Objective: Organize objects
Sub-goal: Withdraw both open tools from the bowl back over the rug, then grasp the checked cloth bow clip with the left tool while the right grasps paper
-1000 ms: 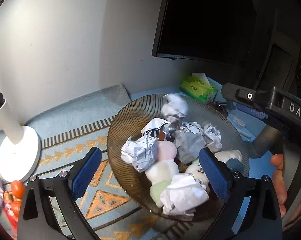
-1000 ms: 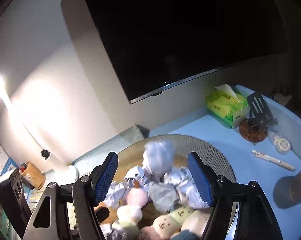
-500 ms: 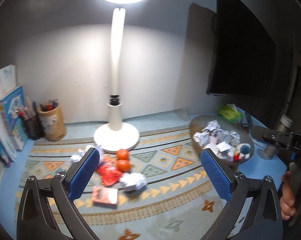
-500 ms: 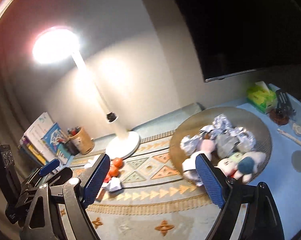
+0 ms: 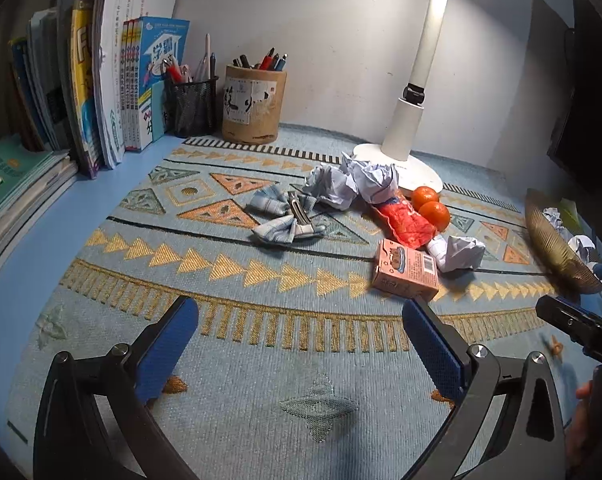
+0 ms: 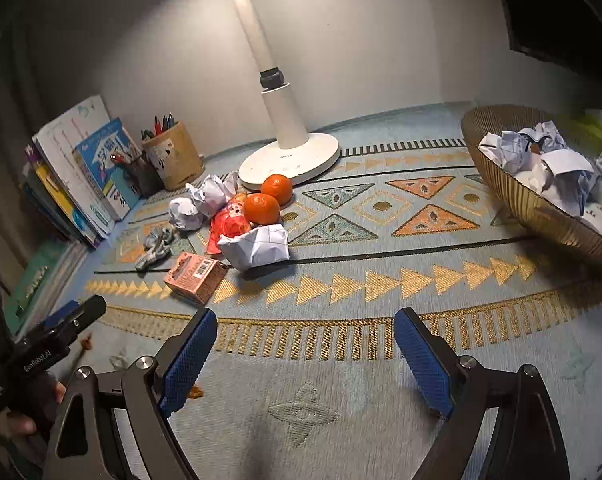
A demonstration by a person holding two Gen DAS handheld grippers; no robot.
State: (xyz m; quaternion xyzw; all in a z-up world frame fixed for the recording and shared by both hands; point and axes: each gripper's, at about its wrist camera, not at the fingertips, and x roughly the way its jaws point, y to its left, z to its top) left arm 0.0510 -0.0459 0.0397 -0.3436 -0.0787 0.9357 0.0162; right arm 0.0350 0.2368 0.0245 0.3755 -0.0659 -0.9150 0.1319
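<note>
Loose items lie on the patterned mat near the lamp base: two oranges point(image 5: 432, 208) point(image 6: 269, 198), a red wrapper point(image 5: 405, 222) point(image 6: 227, 222), crumpled paper balls point(image 5: 371, 184) point(image 5: 461, 252) point(image 6: 257, 246), a pink small box point(image 5: 405, 270) point(image 6: 195, 274) and a checked hair clip bow point(image 5: 287, 218) point(image 6: 155, 250). A brown ribbed bowl point(image 6: 517, 196) point(image 5: 553, 244) at the right holds crumpled paper and plush toys. My left gripper point(image 5: 301, 344) is open and empty above the mat, just short of the box. My right gripper point(image 6: 303, 350) is open and empty, between the pile and the bowl.
A white desk lamp point(image 5: 409, 148) point(image 6: 289, 152) stands behind the pile. Books point(image 5: 101, 80), a mesh pen holder point(image 5: 191, 106) and a bamboo pen cup point(image 5: 253, 108) line the back left. A dark monitor point(image 6: 561, 12) hangs at the right.
Both grippers have pulled back from over the bowl and swung left and down, so the loose pile on the mat now lies ahead of them. Both stay open and empty.
</note>
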